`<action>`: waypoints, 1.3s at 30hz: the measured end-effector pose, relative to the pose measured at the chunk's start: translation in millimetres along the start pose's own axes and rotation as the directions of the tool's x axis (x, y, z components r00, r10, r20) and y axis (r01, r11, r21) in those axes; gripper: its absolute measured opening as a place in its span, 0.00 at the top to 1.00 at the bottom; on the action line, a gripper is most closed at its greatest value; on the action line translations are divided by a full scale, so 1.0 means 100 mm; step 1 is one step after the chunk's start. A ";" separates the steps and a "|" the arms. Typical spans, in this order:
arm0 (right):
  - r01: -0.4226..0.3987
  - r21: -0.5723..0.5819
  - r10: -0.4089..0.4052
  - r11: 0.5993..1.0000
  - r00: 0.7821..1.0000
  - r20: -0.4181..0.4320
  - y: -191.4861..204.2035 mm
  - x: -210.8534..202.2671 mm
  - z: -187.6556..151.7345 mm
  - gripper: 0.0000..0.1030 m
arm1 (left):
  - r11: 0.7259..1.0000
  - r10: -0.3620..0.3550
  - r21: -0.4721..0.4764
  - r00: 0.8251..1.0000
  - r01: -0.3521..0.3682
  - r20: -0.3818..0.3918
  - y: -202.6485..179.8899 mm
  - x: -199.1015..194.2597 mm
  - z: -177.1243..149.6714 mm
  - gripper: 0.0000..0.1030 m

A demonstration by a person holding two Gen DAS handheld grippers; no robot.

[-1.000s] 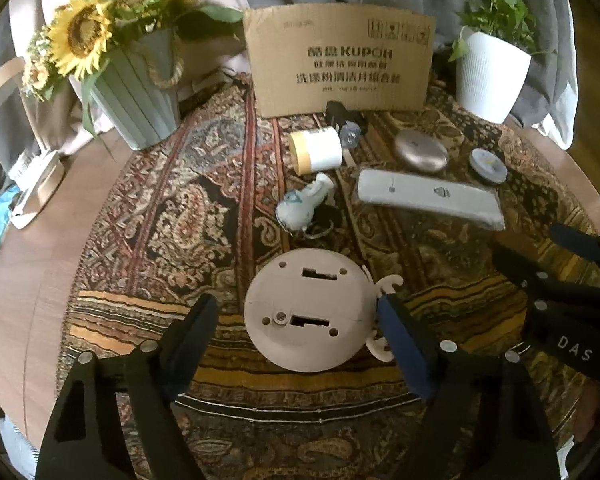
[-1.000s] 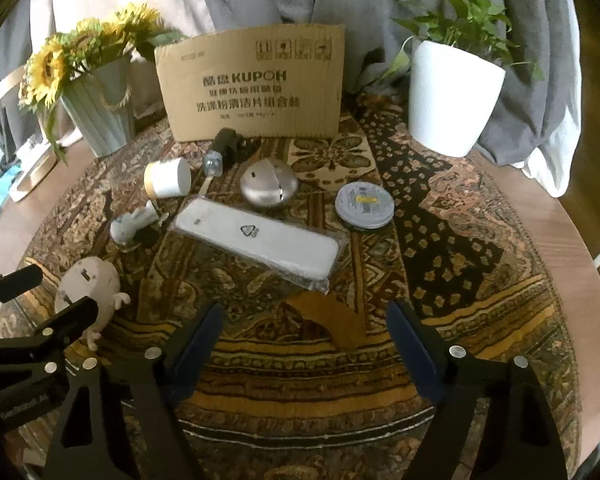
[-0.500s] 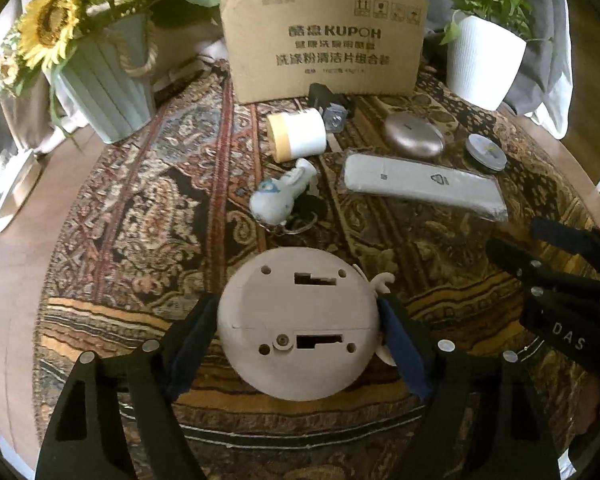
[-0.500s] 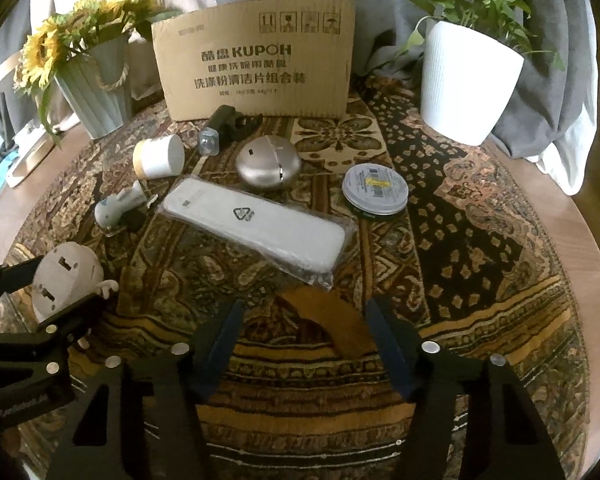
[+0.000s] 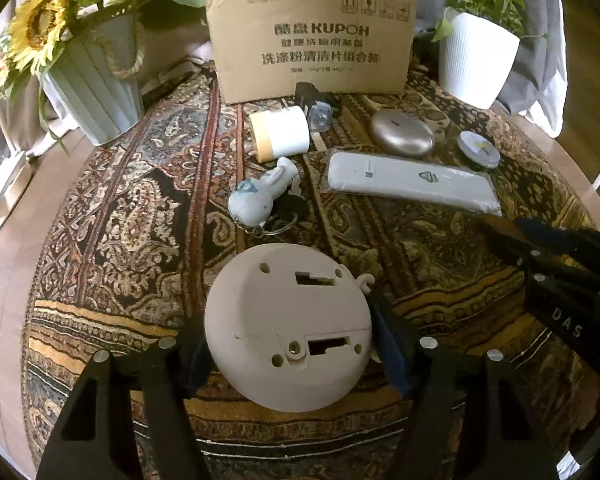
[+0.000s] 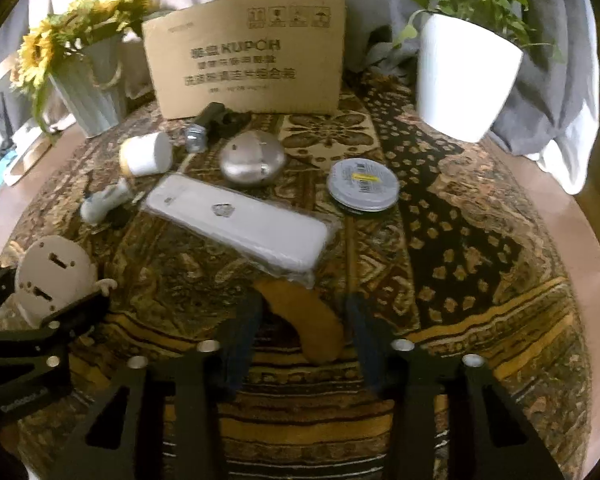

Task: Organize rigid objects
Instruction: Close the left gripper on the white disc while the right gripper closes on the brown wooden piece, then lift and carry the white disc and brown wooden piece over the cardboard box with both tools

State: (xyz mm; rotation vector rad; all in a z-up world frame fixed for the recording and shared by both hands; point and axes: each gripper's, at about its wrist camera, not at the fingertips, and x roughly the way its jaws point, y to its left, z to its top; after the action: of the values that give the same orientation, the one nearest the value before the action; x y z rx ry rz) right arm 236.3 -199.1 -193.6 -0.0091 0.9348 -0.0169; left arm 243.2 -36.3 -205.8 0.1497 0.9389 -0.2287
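Two grippers over a patterned rug (image 5: 140,216) on a round table. Left gripper (image 5: 292,344) clamped on a round beige plastic base (image 5: 288,332), pads (image 5: 388,340) pressed to its left and right flanks; flat underside with slots and screw holes faces the camera. Base sits at the near left of the rug; whether lifted or resting, cannot tell.

Right gripper (image 6: 300,328) jaws narrowed but not closed, straddling a brown curved piece (image 6: 304,320) at near centre; no contact visible.

Farther back: white remote in plastic wrap (image 6: 236,220), silver oval case (image 6: 252,158), round tin (image 6: 362,184), white jar on its side (image 5: 280,134), small ceramic keychain figure (image 5: 260,198). Cardboard panel (image 5: 312,40) stands at the far edge, between a sunflower vase (image 5: 96,92) and a white plant pot (image 6: 464,80).

Risks, as judged:
- Base is round and smooth; pads grip only two points on the curve. A tilt or quick swing could let it rotate or squirt out.
- Thin hook-like limb (image 5: 366,280) on the base's right side lies close to the pad; could snag or snap.
- Brown piece lies flat and low; fingers may scrape the rug and push it instead of pinching.
- The two grippers work near each other; collision possible if both move inward.
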 end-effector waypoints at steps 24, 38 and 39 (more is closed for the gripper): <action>-0.060 -0.031 0.064 0.998 0.991 0.116 -0.02 -0.57 0.26 0.77 | 0.999 -0.016 -0.045 0.993 0.021 0.117 -0.07 -0.60 0.26 0.35; -0.062 -0.021 0.065 0.998 0.964 0.256 0.01 -1.04 0.76 0.77 | 1.000 -0.019 -0.015 0.965 0.024 0.262 0.02 -1.06 0.80 0.35; -0.062 -0.022 0.065 0.998 0.961 0.267 0.02 -1.07 0.80 0.77 | 1.000 -0.021 -0.012 0.962 0.025 0.273 0.03 -1.09 0.84 0.35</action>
State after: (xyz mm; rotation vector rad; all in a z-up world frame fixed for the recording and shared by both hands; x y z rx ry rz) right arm 237.0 -195.6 -60.2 0.0066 0.6638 0.0492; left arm 247.6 -38.8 -68.4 0.0902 0.6674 -0.2564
